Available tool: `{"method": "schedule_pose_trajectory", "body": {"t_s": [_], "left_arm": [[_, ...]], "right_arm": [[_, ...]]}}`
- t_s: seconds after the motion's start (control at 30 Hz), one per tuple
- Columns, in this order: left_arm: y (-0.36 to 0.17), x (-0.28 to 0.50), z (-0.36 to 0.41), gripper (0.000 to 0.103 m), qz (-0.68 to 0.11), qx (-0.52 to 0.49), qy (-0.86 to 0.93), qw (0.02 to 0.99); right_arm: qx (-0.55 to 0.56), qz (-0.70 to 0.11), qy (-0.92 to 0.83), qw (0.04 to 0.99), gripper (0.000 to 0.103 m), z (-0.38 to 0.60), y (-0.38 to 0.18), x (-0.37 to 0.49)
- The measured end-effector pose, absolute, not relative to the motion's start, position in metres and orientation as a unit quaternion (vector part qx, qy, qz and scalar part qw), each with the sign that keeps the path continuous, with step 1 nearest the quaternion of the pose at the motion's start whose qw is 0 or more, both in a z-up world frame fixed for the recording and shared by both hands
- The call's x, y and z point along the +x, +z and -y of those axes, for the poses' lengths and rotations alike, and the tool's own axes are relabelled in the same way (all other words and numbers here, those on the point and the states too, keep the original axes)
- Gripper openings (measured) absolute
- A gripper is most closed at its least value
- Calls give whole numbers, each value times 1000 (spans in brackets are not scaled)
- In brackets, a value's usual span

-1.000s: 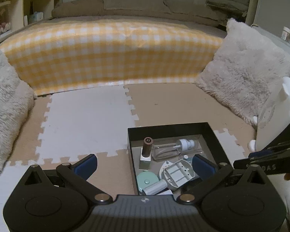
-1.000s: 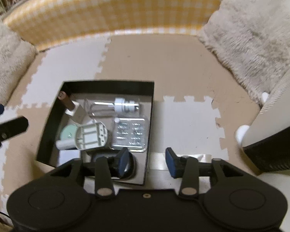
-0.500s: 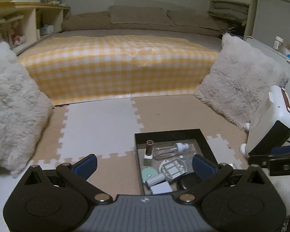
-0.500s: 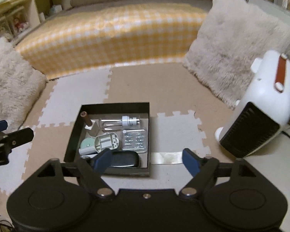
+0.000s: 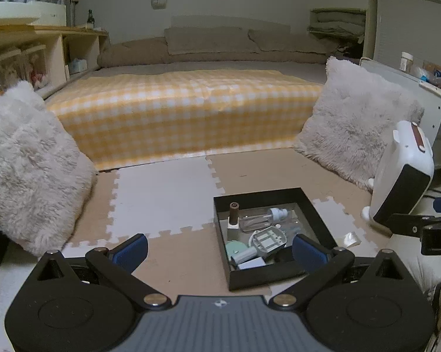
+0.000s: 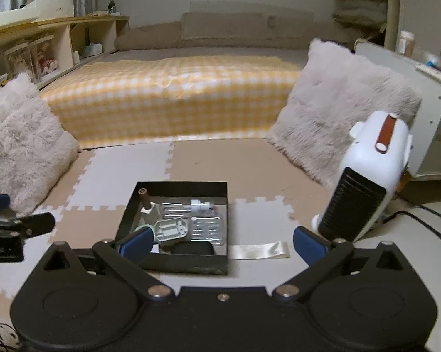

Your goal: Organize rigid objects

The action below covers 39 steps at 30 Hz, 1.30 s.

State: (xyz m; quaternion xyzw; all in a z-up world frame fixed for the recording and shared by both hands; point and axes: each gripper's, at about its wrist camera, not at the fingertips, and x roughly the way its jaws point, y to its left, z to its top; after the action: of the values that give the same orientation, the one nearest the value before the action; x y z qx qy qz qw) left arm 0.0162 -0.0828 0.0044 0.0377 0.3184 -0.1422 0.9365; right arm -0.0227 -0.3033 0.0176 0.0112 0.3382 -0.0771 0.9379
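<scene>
Partly hidden behind tool [image 6: 220,242], black case [image 6: 192,248].

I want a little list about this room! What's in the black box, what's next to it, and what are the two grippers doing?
place: foam puzzle mat on a bedroom floor
black box: holds a brown-capped bottle, a clear pump bottle, a blister pack, a grey plastic case, a dark oval thing
beside box: shiny strip, white heater
left gripper: open, holding nothing
right gripper: jaws opening, nothing between them
</scene>
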Motion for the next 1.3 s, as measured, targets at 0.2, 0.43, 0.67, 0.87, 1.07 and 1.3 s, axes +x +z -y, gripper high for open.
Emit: {"method": "schedule_pose_trajectory", "body": {"t_s": [0.2,0.43,0.67,0.87,1.07,1.3], "left_arm": [[-3,3,77,103,-313,30,-136,940],[-11,-13,79,103,-290,53,-127,947],[-16,-15,75,103,-290,50,-128,947],[-13,-14,69,103,-287,34,-127,949],[-15,-13,67,103,-290,34,-127,948],[-16,-13,68,103,-291,37,-127,947]], "right_arm": [[12,-325,-72,943,103,298,9,-39],[18,-307,-77,949,103,296,2,-54],[6,-288,-83,954,103,292,-1,-59],[-4,-292,-89,952,103,289,-4,-58],[-10,-290,-88,953,103,287,-4,-59],[-11,-289,-86,953,103,287,-4,-60]]}}
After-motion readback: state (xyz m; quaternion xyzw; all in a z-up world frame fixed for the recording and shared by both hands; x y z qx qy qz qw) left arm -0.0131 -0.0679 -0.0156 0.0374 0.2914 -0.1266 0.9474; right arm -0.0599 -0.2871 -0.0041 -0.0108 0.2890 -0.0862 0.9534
